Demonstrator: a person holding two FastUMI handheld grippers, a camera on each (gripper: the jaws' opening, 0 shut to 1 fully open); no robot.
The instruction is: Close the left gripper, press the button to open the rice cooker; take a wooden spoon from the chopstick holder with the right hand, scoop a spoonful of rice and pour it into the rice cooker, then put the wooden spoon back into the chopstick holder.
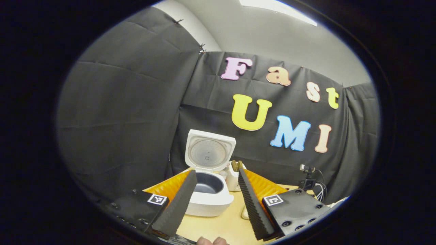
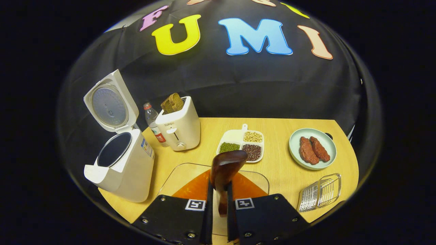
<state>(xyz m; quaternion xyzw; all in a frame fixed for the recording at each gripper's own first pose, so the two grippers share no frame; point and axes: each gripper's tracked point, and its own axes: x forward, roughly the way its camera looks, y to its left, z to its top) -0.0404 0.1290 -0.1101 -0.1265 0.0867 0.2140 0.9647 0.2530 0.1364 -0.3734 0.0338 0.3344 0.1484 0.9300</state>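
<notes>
The white rice cooker (image 1: pixel 207 199) stands with its lid (image 1: pixel 209 149) raised and its dark inner pot showing. My left gripper (image 1: pixel 216 172) hovers open in front of it, the fingers framing the pot with nothing between them. In the right gripper view the rice cooker (image 2: pixel 126 170) sits at the left with its lid (image 2: pixel 109 105) up. My right gripper (image 2: pixel 219 187) is shut on the handle of a dark wooden spoon (image 2: pixel 226 165), whose bowl stands above the fingertips over the table's middle. I cannot tell whether the bowl holds rice.
A white toaster (image 2: pixel 178 127) with bread and a water bottle (image 2: pixel 153 122) stand behind the cooker. A divided dish of beans (image 2: pixel 233 136), a plate (image 2: pixel 294 139) of meat and a clear ribbed rack (image 2: pixel 320 195) lie to the right. A clear tray (image 2: pixel 177 177) lies under the right gripper.
</notes>
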